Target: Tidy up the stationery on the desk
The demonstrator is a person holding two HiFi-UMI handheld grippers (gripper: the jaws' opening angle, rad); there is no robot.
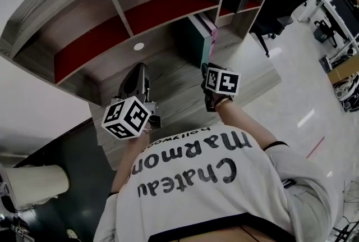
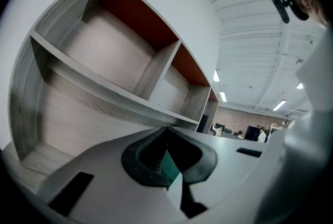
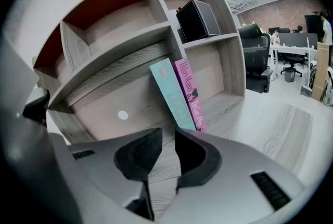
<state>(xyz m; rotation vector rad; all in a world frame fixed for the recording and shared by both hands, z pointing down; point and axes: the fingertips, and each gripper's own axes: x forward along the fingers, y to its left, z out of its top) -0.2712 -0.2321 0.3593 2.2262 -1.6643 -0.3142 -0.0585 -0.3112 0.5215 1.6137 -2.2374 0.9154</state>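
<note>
On the far side of the table, under the shelf unit, a teal book and a pink book are standing side by side, touching, their tops leaning left. A black box is sitting in the compartment above them. The right gripper is hovering near the books, jaws apart with only bare table showing between them. The left gripper is pointing up at the shelves, its jaws seemingly meeting at the tips. A teal sliver is showing lower in the gap, and I cannot tell what it is. The books are looking thin, stiff and fairly light, with smooth covers that may slip. Pinching across a spine near its upper end is probably offering the surest hold.
</note>
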